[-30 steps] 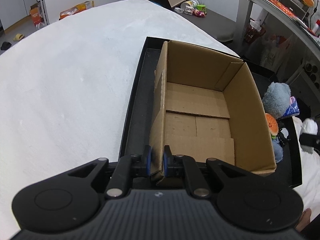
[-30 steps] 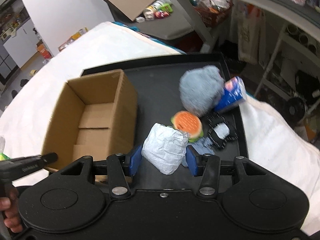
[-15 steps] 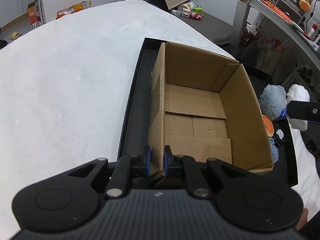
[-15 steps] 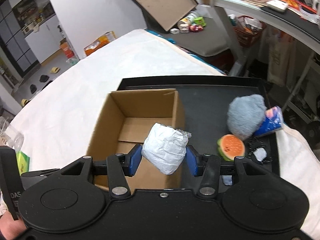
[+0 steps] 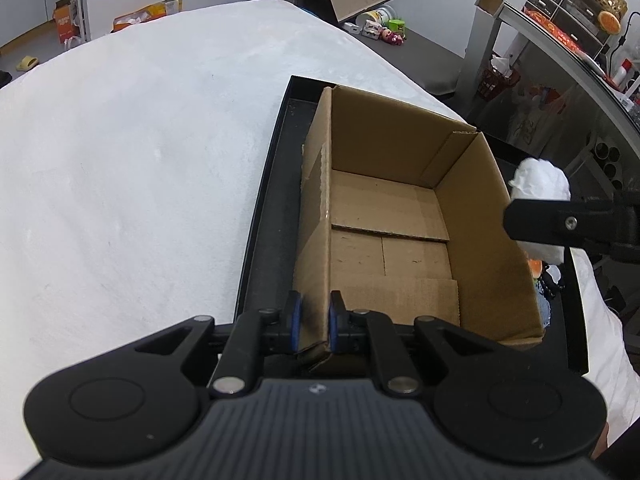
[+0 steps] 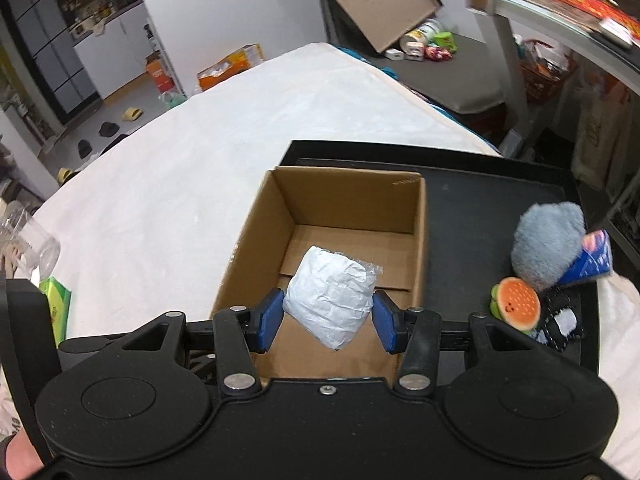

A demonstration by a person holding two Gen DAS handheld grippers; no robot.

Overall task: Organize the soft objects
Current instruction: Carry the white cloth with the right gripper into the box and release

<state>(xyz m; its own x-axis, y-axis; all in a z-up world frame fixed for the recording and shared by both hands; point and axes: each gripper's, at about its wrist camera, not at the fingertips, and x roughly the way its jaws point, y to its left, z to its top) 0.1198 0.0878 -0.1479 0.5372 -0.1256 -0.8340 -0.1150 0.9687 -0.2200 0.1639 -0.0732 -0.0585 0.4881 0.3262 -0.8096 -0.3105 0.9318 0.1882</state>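
An open cardboard box (image 5: 400, 216) (image 6: 352, 216) stands on a black tray (image 5: 264, 208) (image 6: 480, 184). My left gripper (image 5: 313, 322) is shut on the box's near left wall. My right gripper (image 6: 326, 316) is shut on a white crumpled soft packet (image 6: 330, 296) (image 5: 540, 180) and hangs over the box's opening. In the left wrist view the packet shows by the box's right wall. On the tray to the right lie a grey plush ball (image 6: 548, 240), a blue printed pouch (image 6: 592, 260), an orange burger-like toy (image 6: 516, 304) and a black-and-white item (image 6: 560, 324).
The tray rests on a white cloth-covered surface (image 5: 140, 160). A green packet (image 6: 56, 308) and a clear jar (image 6: 28, 248) sit at the left. A grey shelf unit (image 6: 540, 20) and floor clutter stand beyond the far right edge.
My right gripper carried the white packet leftward from the tray's toy pile to above the box. My left gripper kept its hold on the box wall.
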